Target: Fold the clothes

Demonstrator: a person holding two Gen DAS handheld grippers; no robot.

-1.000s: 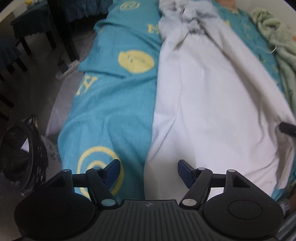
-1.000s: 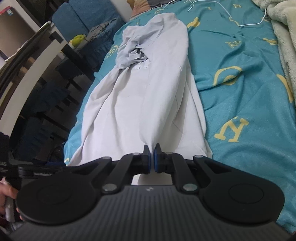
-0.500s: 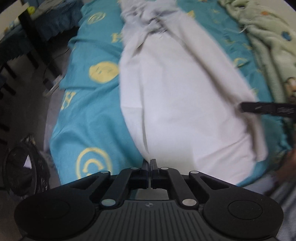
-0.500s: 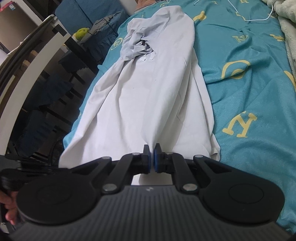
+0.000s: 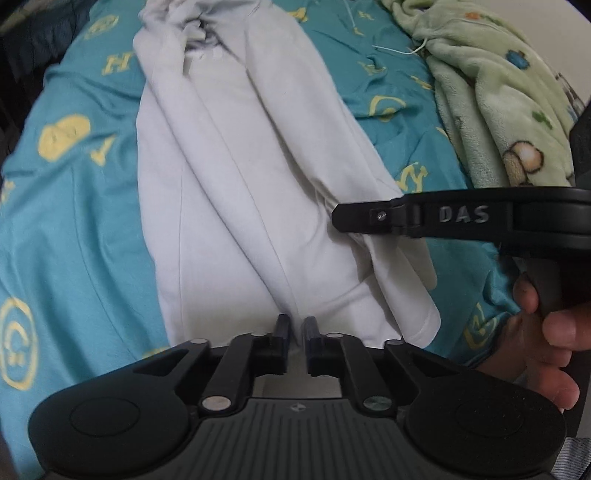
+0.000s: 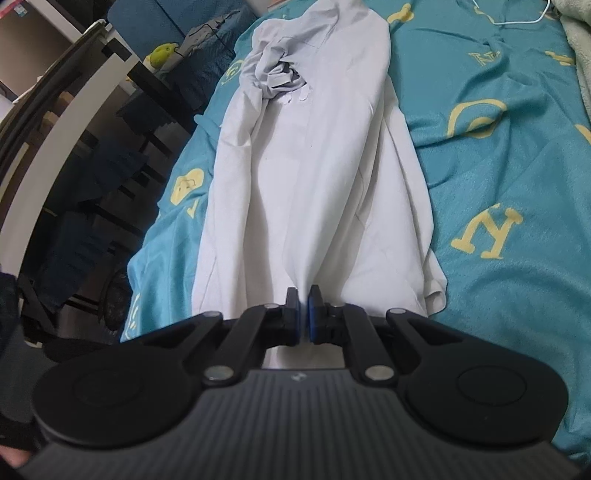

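A long white garment (image 5: 236,177) lies lengthwise on a teal bedspread (image 5: 74,221), bunched and crumpled at its far end. My left gripper (image 5: 294,326) is shut on the garment's near hem, with cloth pulled into a ridge between the fingers. My right gripper (image 6: 303,298) is shut on the near hem too, seen in the right wrist view with the white garment (image 6: 314,177) stretching away. In the left wrist view the right gripper's finger (image 5: 369,218) reaches in from the right over the garment's right edge.
A green fleece blanket (image 5: 498,92) lies at the far right of the bed. A white cable (image 6: 524,18) lies on the teal bedspread (image 6: 517,166). Dark chairs and a table (image 6: 92,177) stand left of the bed. A hand (image 5: 546,332) holds the right gripper.
My left gripper went from open to shut on the garment's near hem, then swung right. The garment has been drawn narrower with more folds. The right gripper stayed shut on the hem.
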